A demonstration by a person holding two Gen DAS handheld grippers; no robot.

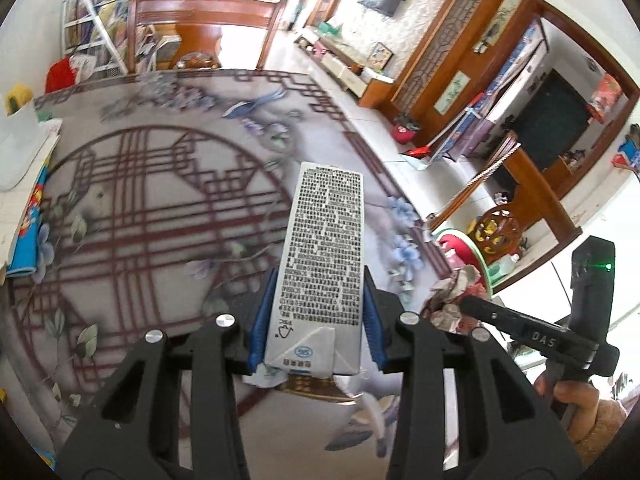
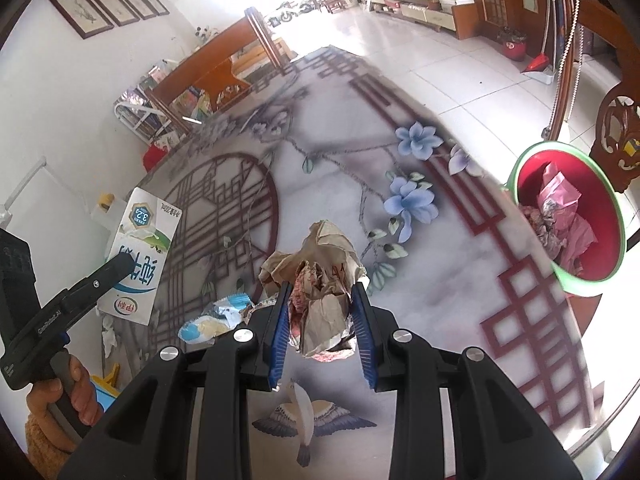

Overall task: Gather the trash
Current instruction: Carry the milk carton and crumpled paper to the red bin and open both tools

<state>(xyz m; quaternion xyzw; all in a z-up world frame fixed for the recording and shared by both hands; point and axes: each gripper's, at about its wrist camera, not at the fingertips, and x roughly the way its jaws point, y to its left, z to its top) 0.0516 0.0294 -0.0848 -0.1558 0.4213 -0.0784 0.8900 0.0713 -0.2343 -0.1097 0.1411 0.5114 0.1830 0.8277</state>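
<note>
The left gripper (image 1: 316, 320) is clamped on a milk carton (image 1: 320, 256), its blue pads (image 1: 262, 320) pressed against the carton's two narrow sides, and the carton is clear of the patterned table (image 1: 160, 208), its printed face turned to the camera and its folded end nearest the lens. The right gripper (image 2: 322, 332) is closed on a crumpled wad of paper (image 2: 320, 280), brownish with red-printed scraps in its folds, held above the same table. Taking the table as the landmark: a red bin with a green rim (image 2: 568, 216) stands just past its right edge, already holding pink wrappers and crumpled paper. A blue and white wrapper (image 2: 216, 316) lies on the table near its near-left part, beside the held wad in the right wrist view. A wooden chair (image 1: 200, 32) stands at the table's far side. A person's hand (image 2: 72, 392) grips the handle of the left gripper, off the table's left edge.
</note>
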